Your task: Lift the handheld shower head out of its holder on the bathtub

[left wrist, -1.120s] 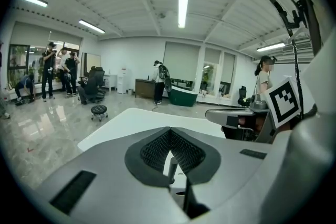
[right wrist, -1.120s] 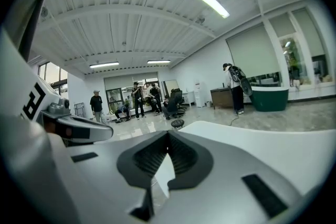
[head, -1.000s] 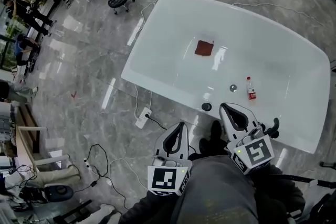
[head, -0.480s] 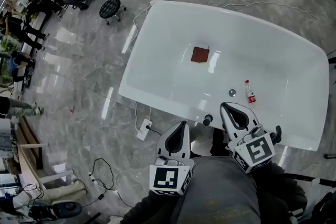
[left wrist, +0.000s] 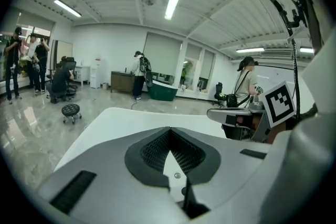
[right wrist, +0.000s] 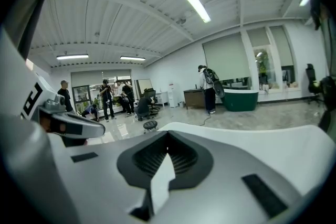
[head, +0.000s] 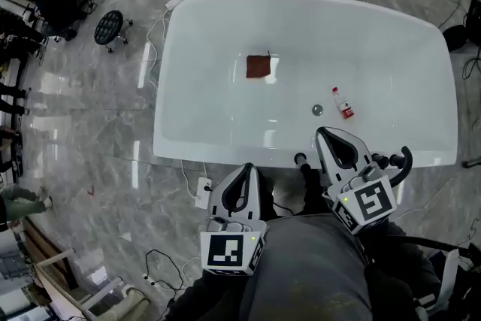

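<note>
Shut on nothing: left gripper [head: 245, 169], right gripper [head: 328, 136], by near rim of glossy white oval bathtub [head: 218, 152]; illegible red label on small clear bottle [head: 342, 103] inside.

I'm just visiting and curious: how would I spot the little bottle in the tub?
Find the big white bathtub. On its floor, just beside the round drain, is a small bottle. Its red label sets it apart from the flat reddish-brown square farther along.
</note>
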Tool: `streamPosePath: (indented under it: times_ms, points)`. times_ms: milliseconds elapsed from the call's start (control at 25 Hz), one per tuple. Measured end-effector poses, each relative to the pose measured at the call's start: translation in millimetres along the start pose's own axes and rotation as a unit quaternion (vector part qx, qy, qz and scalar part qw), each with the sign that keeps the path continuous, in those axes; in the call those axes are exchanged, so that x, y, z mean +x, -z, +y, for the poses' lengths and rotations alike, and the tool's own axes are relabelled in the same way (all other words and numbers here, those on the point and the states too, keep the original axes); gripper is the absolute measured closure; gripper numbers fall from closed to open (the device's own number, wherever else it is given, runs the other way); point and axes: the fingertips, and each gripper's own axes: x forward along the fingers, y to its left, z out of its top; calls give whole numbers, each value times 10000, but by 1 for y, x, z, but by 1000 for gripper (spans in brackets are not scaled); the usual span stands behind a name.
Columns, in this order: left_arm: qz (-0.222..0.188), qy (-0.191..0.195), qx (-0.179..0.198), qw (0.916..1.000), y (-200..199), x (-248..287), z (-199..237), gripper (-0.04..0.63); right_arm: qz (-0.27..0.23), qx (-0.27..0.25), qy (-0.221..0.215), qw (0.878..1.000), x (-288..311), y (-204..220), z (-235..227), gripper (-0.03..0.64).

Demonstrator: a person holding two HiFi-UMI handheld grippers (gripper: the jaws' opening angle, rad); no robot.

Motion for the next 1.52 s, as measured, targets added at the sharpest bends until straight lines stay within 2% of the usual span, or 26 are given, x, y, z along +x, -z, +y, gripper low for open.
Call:
streamPosePath:
  times_ms: [200,760,1080,1320,1520]
  points:
    - [194,292,70,9994,4,10,5,592,89,134,230,9996,5,11,2,612]
    - [356,700,408,9961,13,15,10,592,2,382,713,9967,0,34,3,612]
    - [578,869,613,9926,25,12,15,592,-22,658,870,9940,2,52,9,612]
    - [745,918,919,9887,35,8,32,592,-159,819,1093,9905,9,70,16,612]
    - [934,963,1021,9857,48,8,43,592,-188,951,1281,9870,16,86,15,612]
